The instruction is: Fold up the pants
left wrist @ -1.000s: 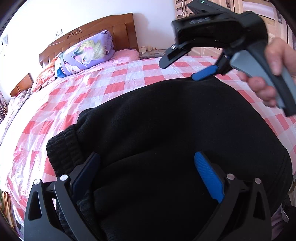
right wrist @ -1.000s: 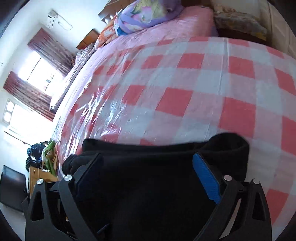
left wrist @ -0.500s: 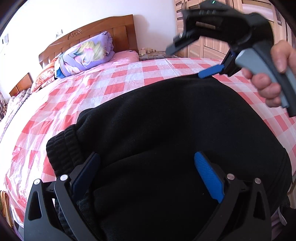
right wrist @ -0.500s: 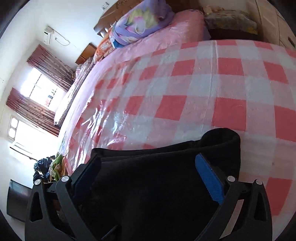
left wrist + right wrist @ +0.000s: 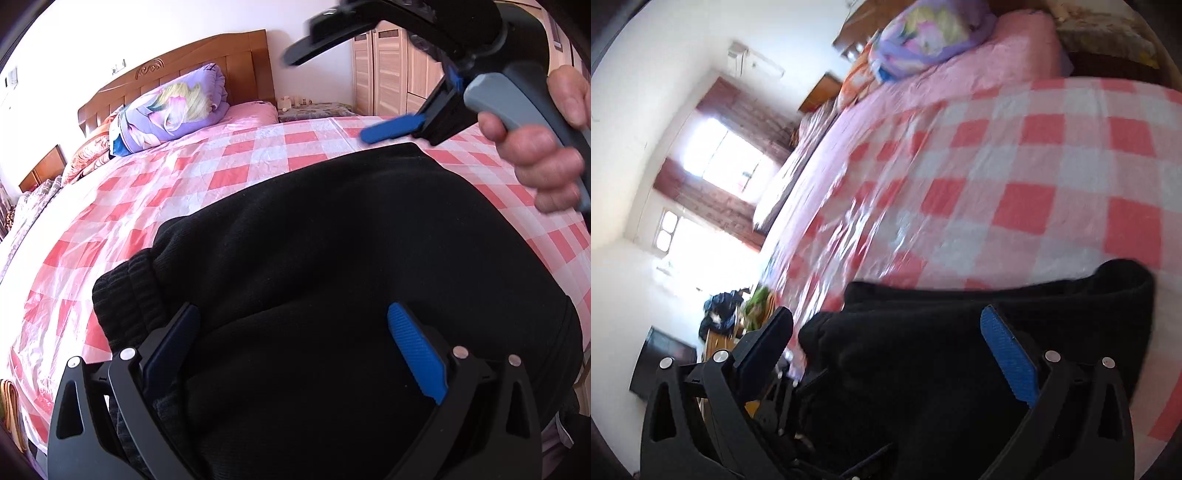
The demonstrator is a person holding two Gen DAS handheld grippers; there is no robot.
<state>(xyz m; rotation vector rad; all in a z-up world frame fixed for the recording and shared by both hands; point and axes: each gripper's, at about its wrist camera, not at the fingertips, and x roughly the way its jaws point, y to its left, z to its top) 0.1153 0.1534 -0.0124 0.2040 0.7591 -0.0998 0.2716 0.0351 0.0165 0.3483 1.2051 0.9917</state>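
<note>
1. The black pants (image 5: 332,258) lie folded into a thick bundle on the bed (image 5: 221,173), on its pink checked sheet, at the near edge by the person
2. The left claw (image 5: 291,343) is spread wide, its two fingers standing to either side of the near part of the bundle; nothing is pinched between them, and whether the pads touch the cloth I cannot tell
3. The right claw (image 5: 886,343) is also spread and empty; in the left view it hangs in the air at about 1 o'clock, held in the person's hand (image 5: 535,158), above the far right corner of the bundle and apart from it
4. In the right view the pants sit low between the fingers, toward 6 o'clock, with open sheet beyond at 12 o'clock; that picture is blurred
5. The bundle's long axis seems to run from the ribbed cuffs (image 5: 125,291) at 9 o'clock across to 3 o'clock
6. The left claw is much the nearer to the cloth, so my guess is that any last press or tidy falls to it
</note>
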